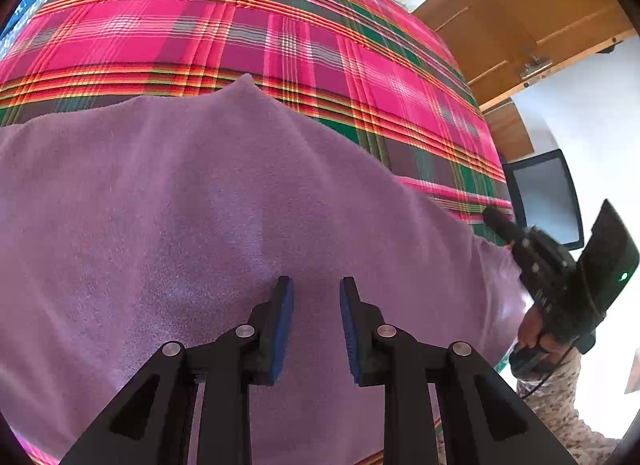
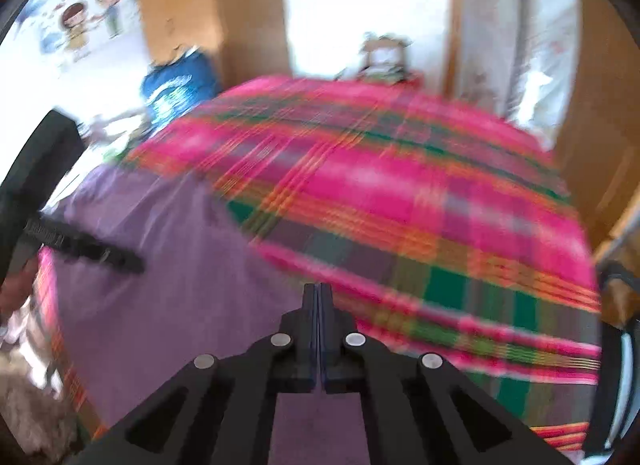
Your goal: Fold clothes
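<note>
A purple fleece garment [image 1: 200, 225] lies spread on a bed with a pink plaid cover [image 1: 280, 45]. My left gripper [image 1: 316, 285] is open, its blue pads just above the cloth near its near edge, holding nothing. My right gripper [image 2: 318, 289] has its jaws pressed together above the garment's right edge [image 2: 168, 265]; nothing shows between the pads. The right wrist view is blurred. The right gripper also shows in the left wrist view [image 1: 496, 219] at the garment's right side. The left gripper shows in the right wrist view [image 2: 132, 263] over the cloth's left part.
The plaid cover [image 2: 420, 193] fills the bed beyond the garment. A wooden wardrobe [image 1: 520, 17] and a dark screen [image 1: 548, 197] stand to the right. A blue bag [image 2: 176, 85] and a doll [image 2: 384, 57] sit at the bed's far end.
</note>
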Available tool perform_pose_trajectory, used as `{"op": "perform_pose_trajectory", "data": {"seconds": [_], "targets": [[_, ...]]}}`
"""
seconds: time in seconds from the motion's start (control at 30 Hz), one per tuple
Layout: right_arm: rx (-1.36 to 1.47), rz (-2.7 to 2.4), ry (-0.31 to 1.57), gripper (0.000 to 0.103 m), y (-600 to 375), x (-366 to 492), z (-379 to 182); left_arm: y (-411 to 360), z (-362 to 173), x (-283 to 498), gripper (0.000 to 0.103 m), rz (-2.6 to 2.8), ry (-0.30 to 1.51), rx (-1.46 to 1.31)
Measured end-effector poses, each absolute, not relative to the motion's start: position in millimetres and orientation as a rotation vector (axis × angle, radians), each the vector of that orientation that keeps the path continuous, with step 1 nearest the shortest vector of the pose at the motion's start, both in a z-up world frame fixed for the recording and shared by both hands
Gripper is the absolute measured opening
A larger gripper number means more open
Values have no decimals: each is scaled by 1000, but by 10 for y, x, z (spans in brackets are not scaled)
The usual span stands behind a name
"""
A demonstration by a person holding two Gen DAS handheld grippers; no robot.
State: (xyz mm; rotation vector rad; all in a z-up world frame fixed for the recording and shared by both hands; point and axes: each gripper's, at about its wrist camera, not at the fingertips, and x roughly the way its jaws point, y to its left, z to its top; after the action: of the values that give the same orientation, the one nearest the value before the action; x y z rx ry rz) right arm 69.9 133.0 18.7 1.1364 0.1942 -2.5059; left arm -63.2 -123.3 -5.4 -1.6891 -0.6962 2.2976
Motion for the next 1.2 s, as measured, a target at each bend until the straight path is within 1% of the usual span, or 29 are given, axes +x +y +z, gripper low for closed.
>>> {"op": "perform_pose_trajectory", "data": {"seconds": [0.23,0.3,0.47,0.53,0.57,0.67,0.7,0.77,0.93,1.07,1.2], "targets": [[1204,-2402,187,2,1325,677,62,-1223,-56,-633,25,2299,-700,-1691],[1210,-2387,173,4,1347,664,57,-1224,-57,-630,25,2299,-704,-1691],[1226,-2346,190,25,1363,685,45,-1221,-51,-627,25,2300,-705,-1694],[1232,-2336,225,29,1339,707,24,-1222,-48,-623,25,2302,-703,-1694],[1245,-2336,239,30,1329,698,-4,-1226,-47,-623,25,2302,-701,-1694],[1268,-2318,226,29,1326,682,-62,-1234,-42,-625,25,2303,-704,-1695],[1264,-2320,228,27,1323,689,-66,-1238,-42,-625,25,2302,-709,-1695],[1260,-2319,227,6,1317,693,-80,-1244,-44,-627,25,2300,-717,-1695],[1227,-2340,193,3,1386,723,-32,-1248,-34,-616,25,2300,-716,-1698],[1237,-2388,53,3,1590,653,13,-1257,-33,-611,25,2301,-733,-1694],[1307,-2379,151,3,1480,641,-108,-1254,-35,-614,25,2301,-737,-1697]]}}
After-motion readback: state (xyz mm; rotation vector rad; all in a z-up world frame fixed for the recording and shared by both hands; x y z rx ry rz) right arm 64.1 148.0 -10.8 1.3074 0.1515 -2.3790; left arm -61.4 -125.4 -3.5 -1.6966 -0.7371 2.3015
